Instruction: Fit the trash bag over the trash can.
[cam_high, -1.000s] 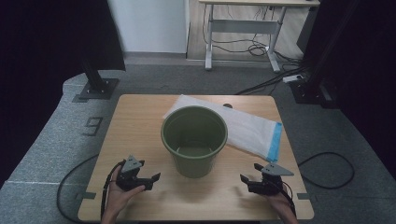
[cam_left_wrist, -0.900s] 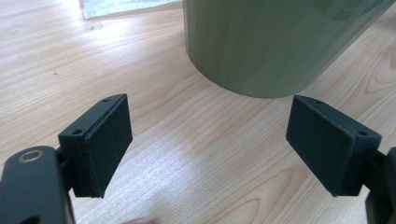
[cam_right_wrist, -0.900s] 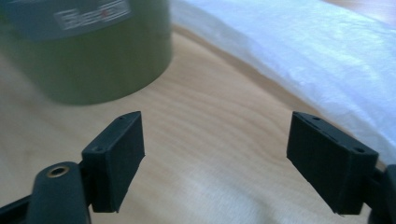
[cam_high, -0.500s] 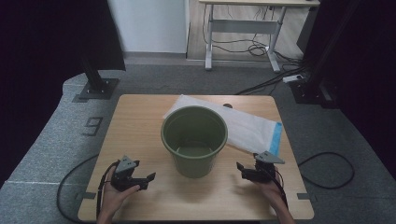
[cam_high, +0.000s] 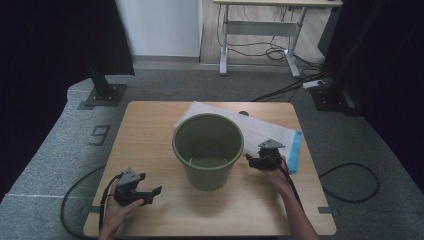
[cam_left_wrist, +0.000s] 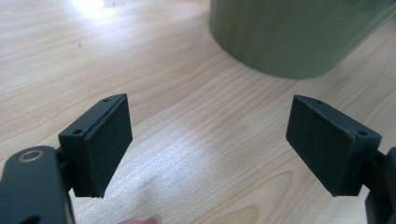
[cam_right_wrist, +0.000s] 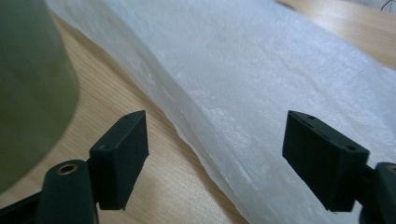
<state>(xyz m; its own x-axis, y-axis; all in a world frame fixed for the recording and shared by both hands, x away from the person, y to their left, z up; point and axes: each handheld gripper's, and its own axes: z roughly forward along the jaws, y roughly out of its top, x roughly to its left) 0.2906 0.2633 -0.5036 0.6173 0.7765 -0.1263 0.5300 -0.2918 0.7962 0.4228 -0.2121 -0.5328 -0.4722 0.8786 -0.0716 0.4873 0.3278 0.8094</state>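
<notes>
Nearest the camera, a person's two forearms came in over the near edge of a wooden table (cam_high: 150, 120). The left gripper (cam_high: 150, 192), held near the front-left corner, had its jaws spread wide w/ nothing between them; in the left gripper view they framed bare wood, w/ the base of a green bucket (cam_high: 208, 150) just ahead.

The bucket stood upright at the table's middle, looking empty. Just beside its right side was the right gripper (cam_high: 250, 161), jaws apart and gripping nothing, though they'd just been closing a little. In the right gripper view they straddled the near edge of a white plastic bag (cam_right_wrist: 261, 93), pads not yet touching it; the bucket's wall filled the left of that view.

The bag lay flat behind and right of the bucket, a blue strip (cam_high: 296, 152) along its right end, partly hidden by the bucket.

Step in hand, as I judge it: reaching to pick up the bag, prob. to line the bucket. Next move calls for lowering the jaws onto the thin edge & pinching it w/o sliding the sheet away. Far beyond: grey floor, cables, a desk frame.
</notes>
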